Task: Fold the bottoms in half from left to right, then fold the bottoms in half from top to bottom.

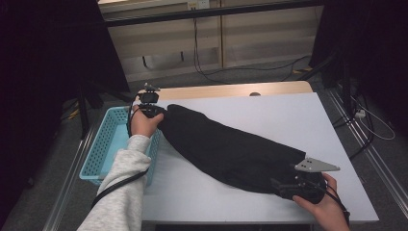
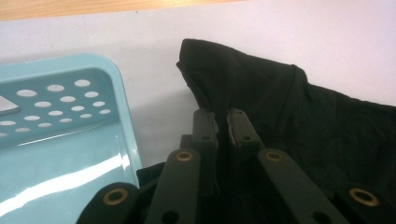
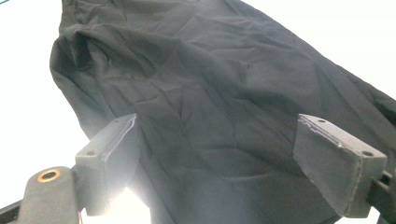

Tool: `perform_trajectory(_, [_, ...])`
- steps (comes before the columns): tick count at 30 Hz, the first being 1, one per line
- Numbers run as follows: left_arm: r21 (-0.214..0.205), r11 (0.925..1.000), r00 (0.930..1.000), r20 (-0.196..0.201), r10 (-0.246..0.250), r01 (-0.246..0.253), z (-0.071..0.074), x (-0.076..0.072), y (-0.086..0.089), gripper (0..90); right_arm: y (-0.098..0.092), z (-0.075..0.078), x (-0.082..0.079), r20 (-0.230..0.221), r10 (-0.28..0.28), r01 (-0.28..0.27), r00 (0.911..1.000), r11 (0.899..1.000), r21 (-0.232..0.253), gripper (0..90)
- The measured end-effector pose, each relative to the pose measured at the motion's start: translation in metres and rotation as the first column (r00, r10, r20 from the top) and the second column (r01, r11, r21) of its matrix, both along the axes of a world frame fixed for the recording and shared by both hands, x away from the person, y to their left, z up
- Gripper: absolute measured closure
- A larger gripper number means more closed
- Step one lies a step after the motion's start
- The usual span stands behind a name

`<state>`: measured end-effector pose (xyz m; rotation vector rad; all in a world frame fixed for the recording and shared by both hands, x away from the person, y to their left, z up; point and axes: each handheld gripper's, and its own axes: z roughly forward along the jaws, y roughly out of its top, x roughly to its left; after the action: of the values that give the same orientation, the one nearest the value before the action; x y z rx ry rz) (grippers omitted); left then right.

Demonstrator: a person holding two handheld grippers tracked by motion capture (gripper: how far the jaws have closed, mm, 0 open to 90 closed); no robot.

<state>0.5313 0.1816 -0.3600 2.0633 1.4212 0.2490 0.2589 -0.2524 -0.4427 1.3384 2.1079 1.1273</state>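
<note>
The room is dim, with grey floor, dark curtains at both sides and cables along a pale wall at the back. In front of me is a white surface (image 1: pixel 269 115) with a strip of wood at its far edge. A long black cloth (image 1: pixel 231 149) lies slanted across it, from the far left down to the near right. A light blue basket (image 1: pixel 103 144) with round holes sits at the left edge, just beside the cloth's far end.

My left gripper (image 1: pixel 153 111) is pressed together on that far end of the cloth, pinching a fold. My left gripper view shows this up close: the two jaws nearly meet with black cloth between them, and the basket's shiny wall is right next to them. The high view is too small to show that.

My right gripper (image 1: pixel 284 185) is at the near end of the cloth. My right gripper view shows its jaws spread wide, with the wrinkled cloth lying between them. I cannot tell if the pads touch it.

I see no writing or labels anywhere.
</note>
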Motion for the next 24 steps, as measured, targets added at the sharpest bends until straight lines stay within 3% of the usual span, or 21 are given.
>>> perform_trajectory(10, [0.015,0.9998,0.9996,0.025,0.012,-0.012,0.016,0.001,0.005,83.5,0.004,0.000,0.003,0.002,0.025,-0.025,0.9997,1.000,-0.003,15.1])
perform_trajectory(20, [0.019,0.9993,0.9990,0.031,0.032,-0.032,0.022,0.004,0.010,83.5,0.003,0.001,0.002,0.004,0.015,-0.015,0.9999,1.000,0.003,15.1])
perform_trajectory(24, [0.018,0.9997,0.9991,0.039,0.017,-0.017,0.024,0.001,0.005,83.5,0.003,0.000,0.002,0.004,0.020,-0.020,0.9998,1.000,0.001,15.1])
